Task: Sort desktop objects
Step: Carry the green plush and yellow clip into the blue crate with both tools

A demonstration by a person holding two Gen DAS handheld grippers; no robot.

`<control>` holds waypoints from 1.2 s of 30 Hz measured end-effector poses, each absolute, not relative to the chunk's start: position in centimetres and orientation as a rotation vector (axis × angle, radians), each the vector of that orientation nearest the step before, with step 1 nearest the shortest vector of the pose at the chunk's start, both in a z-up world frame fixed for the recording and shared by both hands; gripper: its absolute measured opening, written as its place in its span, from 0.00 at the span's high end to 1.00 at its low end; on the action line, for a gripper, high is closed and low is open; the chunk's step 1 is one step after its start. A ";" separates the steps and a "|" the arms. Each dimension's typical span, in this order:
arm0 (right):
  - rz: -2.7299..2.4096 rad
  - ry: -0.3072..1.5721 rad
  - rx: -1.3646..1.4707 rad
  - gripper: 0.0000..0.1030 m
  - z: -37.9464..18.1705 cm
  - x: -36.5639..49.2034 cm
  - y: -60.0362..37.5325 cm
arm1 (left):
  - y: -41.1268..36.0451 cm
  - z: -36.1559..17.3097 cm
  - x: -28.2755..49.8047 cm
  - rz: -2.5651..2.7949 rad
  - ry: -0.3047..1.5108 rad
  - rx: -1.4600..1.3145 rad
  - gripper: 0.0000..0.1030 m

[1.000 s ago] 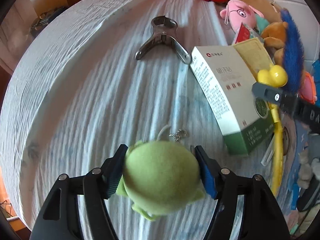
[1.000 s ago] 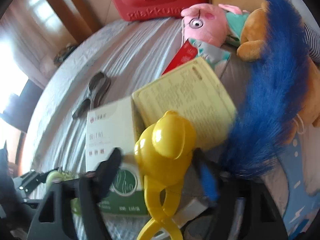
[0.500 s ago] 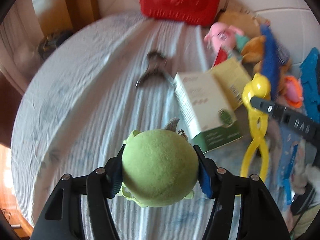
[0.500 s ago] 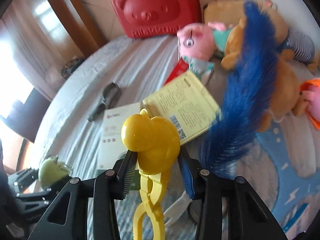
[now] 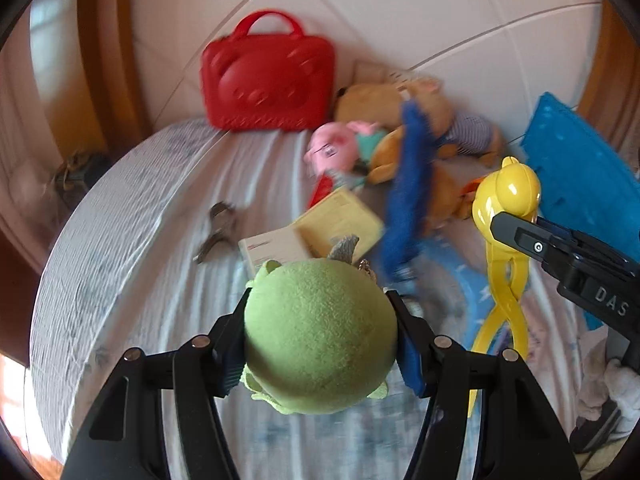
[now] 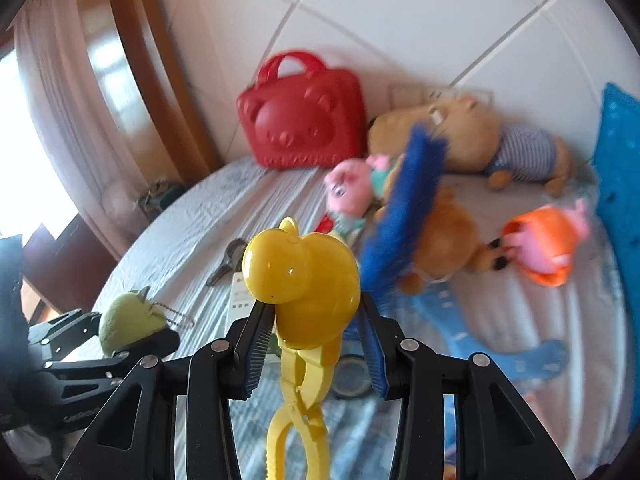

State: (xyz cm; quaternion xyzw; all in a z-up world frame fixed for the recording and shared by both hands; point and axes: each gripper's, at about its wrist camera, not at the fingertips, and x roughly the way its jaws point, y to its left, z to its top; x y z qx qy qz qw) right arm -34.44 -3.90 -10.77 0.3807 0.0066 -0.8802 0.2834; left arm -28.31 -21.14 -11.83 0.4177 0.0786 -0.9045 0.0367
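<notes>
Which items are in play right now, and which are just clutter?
In play:
- green plush ball, held in left tongs
- yellow duck clamp, held in right tongs

Lying about:
- red bear case
- pink pig plush
- metal pliers
- white box

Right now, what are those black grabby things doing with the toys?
A person is tidying up with two hand-held grippers. The left gripper is squeezing a round green plush toy. The right gripper is clamped on a yellow duck-shaped plastic tong. Both are held up above the white cloth, where a red bear bag, other plushies and a box lie.
</notes>
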 end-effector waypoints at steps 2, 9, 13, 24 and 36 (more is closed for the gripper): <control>-2.379 0.024 0.984 0.60 -9.4 -33.6 -1.7 | -18.8 -10.7 -27.9 -2.812 0.234 1.249 0.41; -2.522 0.017 0.841 0.60 -3.9 -30.1 7.1 | -10.9 -6.7 -27.0 -2.975 0.170 1.157 0.41; -2.654 -0.022 0.784 0.60 -1.2 -28.6 11.8 | -6.5 -4.1 -27.5 -3.139 0.096 1.110 0.41; -2.914 -0.111 0.570 0.60 6.8 -27.9 27.6 | 8.2 3.8 -31.3 -3.398 -0.040 0.935 0.41; -3.036 -0.040 0.418 0.60 13.3 -32.0 47.4 | 30.3 11.7 -40.1 -3.512 -0.016 0.872 0.41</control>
